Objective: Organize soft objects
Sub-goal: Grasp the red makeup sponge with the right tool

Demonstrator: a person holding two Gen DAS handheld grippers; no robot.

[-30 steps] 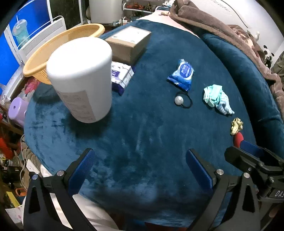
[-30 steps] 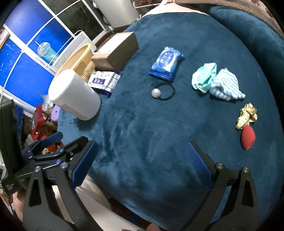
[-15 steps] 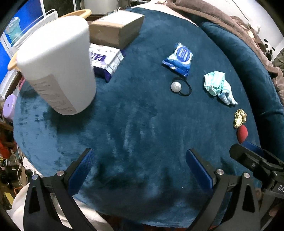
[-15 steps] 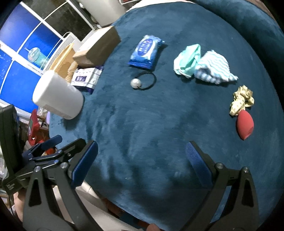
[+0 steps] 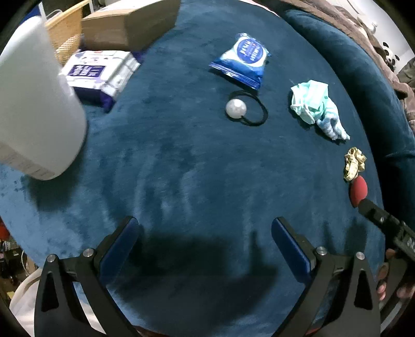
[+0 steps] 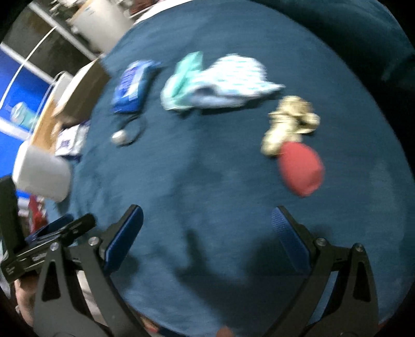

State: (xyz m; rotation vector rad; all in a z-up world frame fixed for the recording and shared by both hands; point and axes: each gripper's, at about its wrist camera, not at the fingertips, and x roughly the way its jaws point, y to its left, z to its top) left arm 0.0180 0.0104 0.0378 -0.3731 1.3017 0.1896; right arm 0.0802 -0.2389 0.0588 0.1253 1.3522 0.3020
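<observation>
Soft things lay scattered on the dark blue plush cushion point(image 5: 181, 166), all placed here relative to the hair tie point(image 5: 246, 109), a black loop with one white bead. Beyond it: one blue wipes packet point(image 5: 241, 61), nearly touching. To its right: one mint cloth point(image 5: 310, 99) bunched against one striped cloth point(image 5: 332, 125); whether these were joined could not be told. Further right and nearer: one gold scrunchie point(image 5: 354, 163) touching one red sponge point(image 5: 358, 190), the sponge's near end hidden in the left view by the tip of the other tool. To its left: one purple-and-white tissue pack point(image 5: 99, 75), one cardboard box point(image 5: 129, 24) cut by the frame top, one wicker basket point(image 5: 66, 36) mostly hidden, one white canister point(image 5: 33, 109) cut off at the edge. Right view was heavily motion-blurred; labels unreadable. Left gripper point(image 5: 205, 248) was spread wide, grasping nothing, above bare plush. Right gripper point(image 6: 206, 238) likewise spread and empty, sponge just beyond its right finger.
</observation>
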